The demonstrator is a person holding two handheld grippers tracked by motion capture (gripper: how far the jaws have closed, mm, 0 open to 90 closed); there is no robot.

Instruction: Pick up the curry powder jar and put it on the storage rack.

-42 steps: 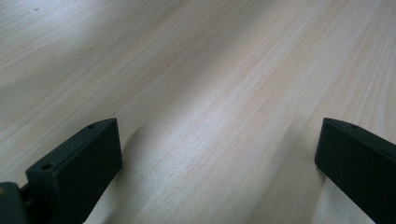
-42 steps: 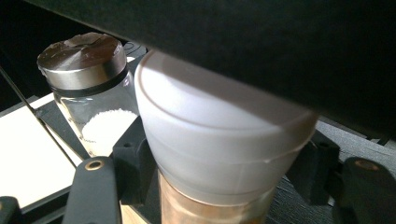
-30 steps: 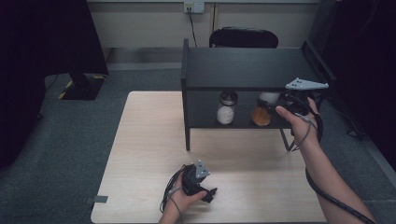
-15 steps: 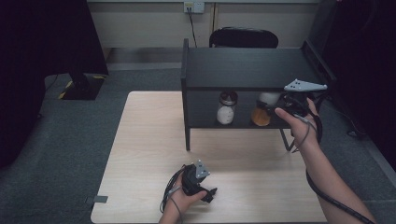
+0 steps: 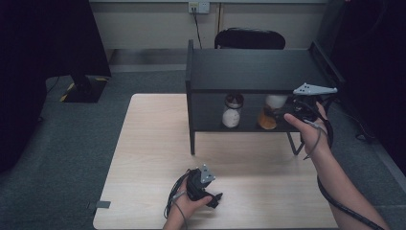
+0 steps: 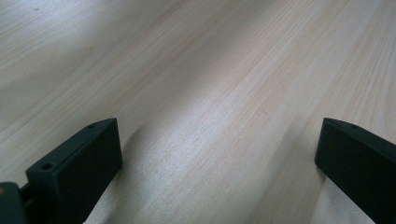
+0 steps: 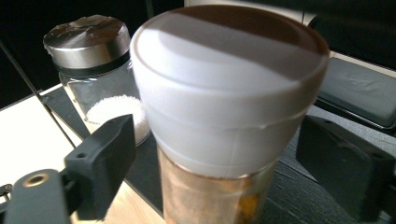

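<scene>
Pale wood table (image 5: 143,158) with black shelf unit (image 5: 253,72) | right tool (image 5: 282,114) crept slightly inward since a second ago, jaws apart astride white-capped spice jar (image 7: 224,116) on lower shelf, beside salt jar (image 7: 100,70) | left tool (image 5: 210,195) apart, idle on table | grasp likely imminent

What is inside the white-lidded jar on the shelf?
The white-lidded jar holds brownish-orange contents behind clear glass; what they are is unclear. The right tool stands open around it.
</scene>
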